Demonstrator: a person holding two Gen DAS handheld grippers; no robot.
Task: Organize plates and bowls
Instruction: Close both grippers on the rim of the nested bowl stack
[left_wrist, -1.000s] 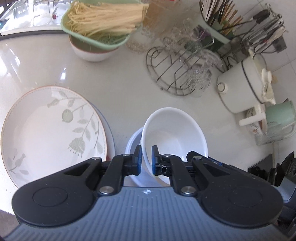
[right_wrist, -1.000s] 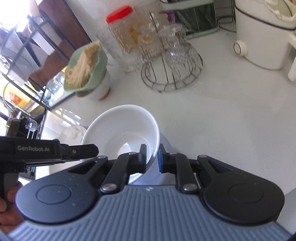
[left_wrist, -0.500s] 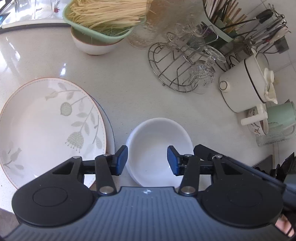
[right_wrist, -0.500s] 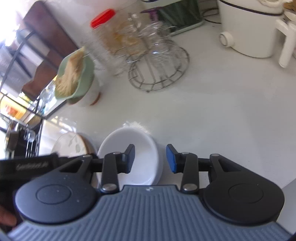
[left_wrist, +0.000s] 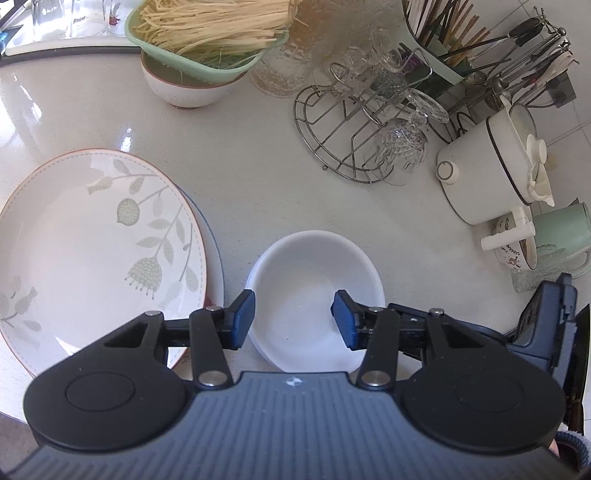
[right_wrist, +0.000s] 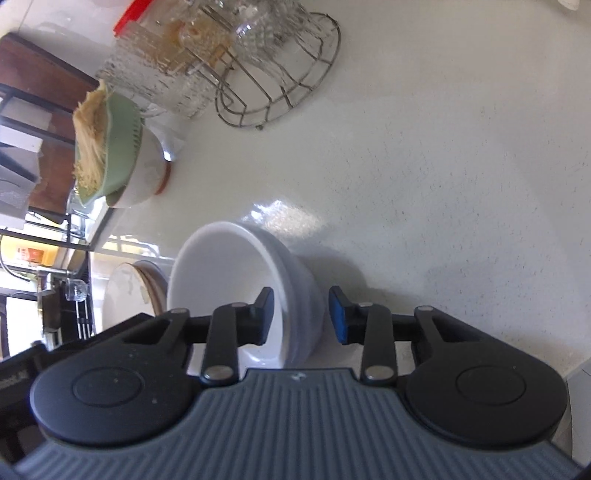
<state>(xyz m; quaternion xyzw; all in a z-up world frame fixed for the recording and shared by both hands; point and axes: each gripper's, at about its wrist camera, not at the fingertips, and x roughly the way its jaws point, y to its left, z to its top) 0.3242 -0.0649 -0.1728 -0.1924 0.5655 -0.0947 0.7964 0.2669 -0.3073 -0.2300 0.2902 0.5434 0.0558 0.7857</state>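
White bowl (left_wrist: 314, 288): nested in a second bowl on the desk (left_wrist: 258, 184), just right of the leaf-patterned plate (left_wrist: 96, 240).
Left claw (left_wrist: 293, 319): released, pads either side of the bowl's near rim, not pressing.
Right claw (right_wrist: 301, 314): straddling the bowl's right wall, jaws just been closing, pads apart from it.

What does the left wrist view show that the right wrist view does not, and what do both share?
Only the left wrist view shows the white enamel pot, the mint mug, the utensil holder and the floral plate's leaf pattern.

Only the right wrist view shows the red jar lid and dark shelving beyond the counter edge.

Both show the stacked white bowls, wire glass rack, green noodle strainer, and open jaws straddling the bowls' rim.
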